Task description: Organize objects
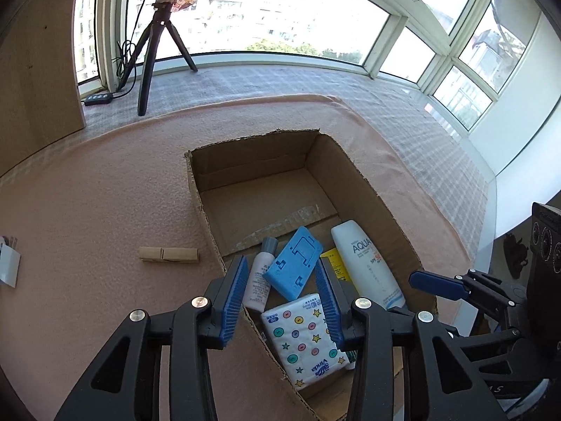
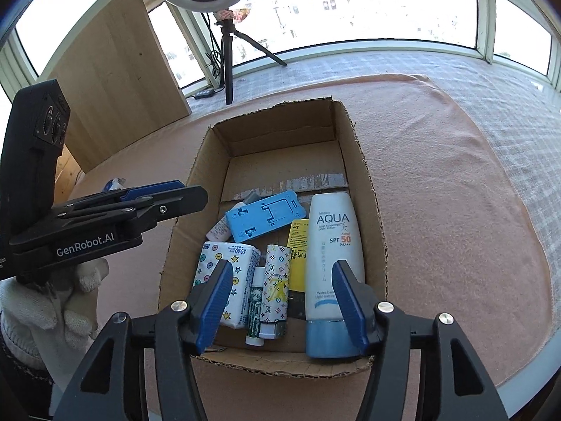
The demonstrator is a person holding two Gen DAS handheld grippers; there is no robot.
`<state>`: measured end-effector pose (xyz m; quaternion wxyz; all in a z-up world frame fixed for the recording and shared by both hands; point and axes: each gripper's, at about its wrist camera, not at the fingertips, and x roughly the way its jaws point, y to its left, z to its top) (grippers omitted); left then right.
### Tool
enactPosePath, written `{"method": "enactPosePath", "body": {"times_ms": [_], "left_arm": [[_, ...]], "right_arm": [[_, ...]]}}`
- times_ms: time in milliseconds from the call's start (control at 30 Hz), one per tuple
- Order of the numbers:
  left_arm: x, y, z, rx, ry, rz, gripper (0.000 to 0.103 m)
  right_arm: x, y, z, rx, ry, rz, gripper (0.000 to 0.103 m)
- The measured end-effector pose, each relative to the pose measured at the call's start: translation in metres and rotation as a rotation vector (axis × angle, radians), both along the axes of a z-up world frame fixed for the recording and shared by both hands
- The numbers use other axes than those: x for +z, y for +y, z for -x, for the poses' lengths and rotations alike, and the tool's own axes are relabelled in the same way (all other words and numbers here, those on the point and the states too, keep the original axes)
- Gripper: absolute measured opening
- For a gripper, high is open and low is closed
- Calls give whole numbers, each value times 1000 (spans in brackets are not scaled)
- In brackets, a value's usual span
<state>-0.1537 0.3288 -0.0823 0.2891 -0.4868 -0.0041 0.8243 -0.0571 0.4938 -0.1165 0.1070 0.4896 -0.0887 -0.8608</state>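
A cardboard box [image 2: 368, 189] with ragged cut edges sits open on a soft pink cloth [image 2: 455, 193] that covers the worktop. Its near end is crowded: a white sunscreen tube [image 2: 331, 245] with a blue cap lies along the right wall, a yellow packet [image 2: 298, 242] beside it, then a patterned tube [image 2: 277, 280] and a thin lip balm stick [image 2: 255, 301]. A soft tissue pack [image 2: 228, 266] printed with dots and stars lies at the left, and a hard blue plastic holder [image 2: 266, 215] rests tilted across a small white bottle [image 2: 217, 229].

The right gripper [image 2: 284, 301] hangs over these things, fingers apart and holding nothing. The left gripper [image 1: 280, 301] hovers above the box's left wall, fingers also apart and empty.

Outside the box, a wooden clothes peg [image 1: 169, 255] lies on the cloth. A black tripod [image 1: 154, 45] stands by the window [image 1: 280, 10], well behind, next to a pale wooden board [image 2: 112, 80].
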Motion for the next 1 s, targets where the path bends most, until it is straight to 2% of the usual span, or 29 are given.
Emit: {"method": "enactPosePath", "body": {"times_ms": [200,400,733,1000], "left_arm": [[11,-22,-6,23,9,0,43],[20,-66,-10,83,26,32,43],[22,-192,20,271,-2,87,43],[8,-303,76,409,-58,157,43]], "right_arm": [[3,-10,1,5,-13,25,55],[16,-30,1,30,11,22,55],[27,-75,0,62,21,53,55],[22,-112,5,71,2,53,55]]}}
